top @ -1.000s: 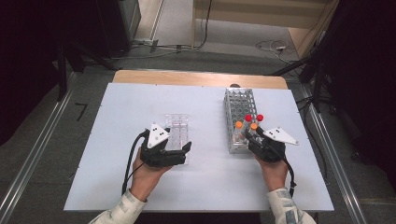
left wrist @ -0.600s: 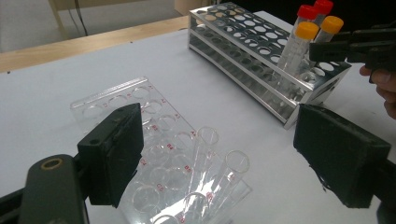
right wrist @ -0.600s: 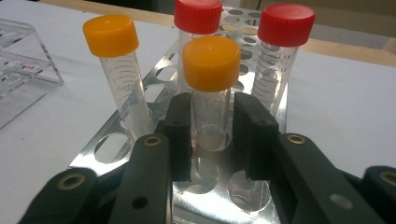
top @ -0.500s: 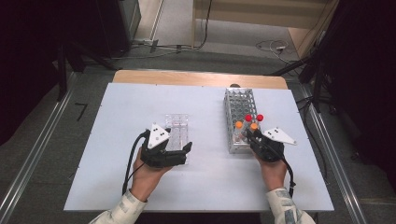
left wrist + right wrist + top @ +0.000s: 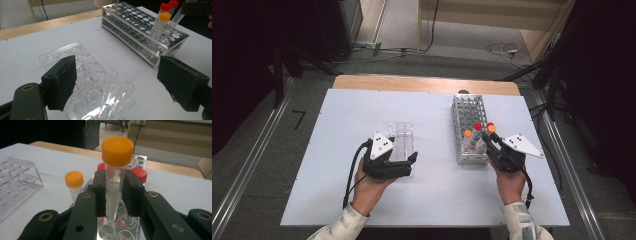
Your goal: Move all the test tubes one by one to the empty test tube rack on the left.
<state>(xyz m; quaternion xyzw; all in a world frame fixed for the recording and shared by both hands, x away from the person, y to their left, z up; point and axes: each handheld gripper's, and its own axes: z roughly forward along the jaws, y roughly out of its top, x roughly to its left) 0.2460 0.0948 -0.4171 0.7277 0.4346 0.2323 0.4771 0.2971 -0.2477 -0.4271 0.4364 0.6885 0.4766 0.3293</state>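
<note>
1. Metal rack (image 5: 469, 127) stands on the white worktop (image 5: 337, 115), and serves as the landmark; a clear plastic tray (image 5: 401, 142) lies well to its left.
2. Orange-capped tube (image 5: 115, 173), upright with its long axis vertical and its cap on top, sits at the rack's near end; its tip is just at a hole of the rack.
3. Close around it in the rack stand a second orange-capped tube (image 5: 74, 183) to its left and two red-capped tubes (image 5: 139, 174) behind, all upright.
4. Right tool (image 5: 113, 192) pinches the orange-capped tube below its cap; its jaws have just been closing onto it.
5. Right hand (image 5: 511, 182) lies at the rack's near right corner, forearm coming in from the worktop's near edge, tool pointing forward and left toward the rack.
6. Left tool (image 5: 117, 82) hovers over the tray's near end, left of the rack, jaws spread wide with nothing gripped.
7. Two open, uncapped glass tubes (image 5: 110, 82) stand tilted in the tray's near holes, between those spread jaws.
8. Left hand (image 5: 372, 187) sits at the tray's near end, left of the rack.
</note>
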